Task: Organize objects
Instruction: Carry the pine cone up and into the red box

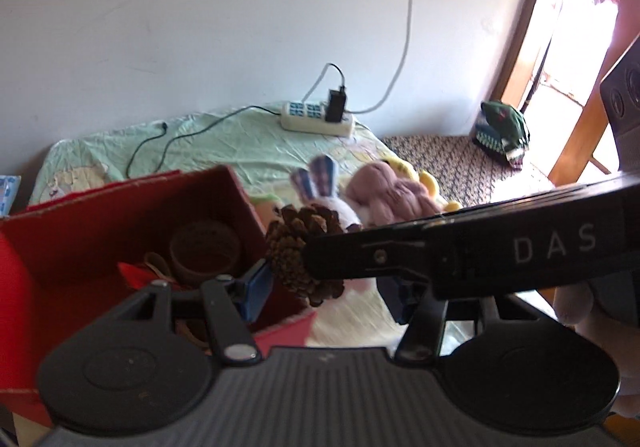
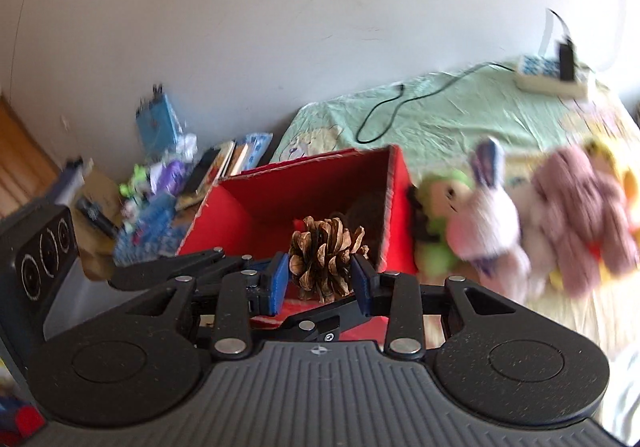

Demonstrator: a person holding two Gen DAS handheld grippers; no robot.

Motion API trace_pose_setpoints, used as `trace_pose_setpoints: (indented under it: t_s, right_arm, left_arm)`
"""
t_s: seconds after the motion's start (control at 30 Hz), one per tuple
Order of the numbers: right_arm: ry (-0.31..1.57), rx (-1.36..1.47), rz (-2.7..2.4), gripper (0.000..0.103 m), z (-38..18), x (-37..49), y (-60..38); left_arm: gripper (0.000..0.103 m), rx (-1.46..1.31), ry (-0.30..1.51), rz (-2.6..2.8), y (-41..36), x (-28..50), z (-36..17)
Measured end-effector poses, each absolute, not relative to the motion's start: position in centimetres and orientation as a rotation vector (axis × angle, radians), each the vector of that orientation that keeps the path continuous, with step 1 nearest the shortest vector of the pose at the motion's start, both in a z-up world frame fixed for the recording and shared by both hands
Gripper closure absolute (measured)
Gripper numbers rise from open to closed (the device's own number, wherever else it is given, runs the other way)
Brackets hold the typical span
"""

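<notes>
A brown pinecone is clamped between the blue pads of my right gripper, which is shut on it just in front of the open red cardboard box. In the left wrist view the same pinecone hangs beside the right wall of the red box, and the right gripper's black finger crosses in from the right. My left gripper is open beneath it, with its right finger partly hidden. A brown cup sits inside the box.
Plush toys lie on the bed right of the box: a white rabbit, a pink one, a green one. A power strip and black cable rest on the green sheet. A green hat lies near the doorway. Books pile at the left.
</notes>
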State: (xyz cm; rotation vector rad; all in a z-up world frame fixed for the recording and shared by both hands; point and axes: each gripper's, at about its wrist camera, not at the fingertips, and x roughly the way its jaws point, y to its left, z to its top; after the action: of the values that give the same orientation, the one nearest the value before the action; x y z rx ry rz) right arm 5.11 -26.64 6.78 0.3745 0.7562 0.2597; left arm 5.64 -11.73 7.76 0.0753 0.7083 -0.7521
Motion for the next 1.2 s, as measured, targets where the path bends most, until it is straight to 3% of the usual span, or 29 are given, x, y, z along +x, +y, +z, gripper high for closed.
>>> trace_pose_setpoints:
  t_s: [0.53, 0.83, 1.2]
  right_arm:
    - [1.146, -0.013, 0.149, 0.069, 2.7, 15.0, -19.0]
    - [1.334, -0.161, 0.110, 0.069, 0.3, 18.8, -17.3]
    - [1.425, -0.209, 0.118, 0.069, -1.6, 19.9, -16.2]
  left_arm:
    - [0.043, 0.044, 0.890, -0.790, -9.1, 11.9, 1.3]
    - [0.038, -0.019, 0.942, -0.772, -6.4, 13.1, 0.3]
    - [0.037, -0.059, 0.974, -0.748, -4.6, 13.9, -0.3]
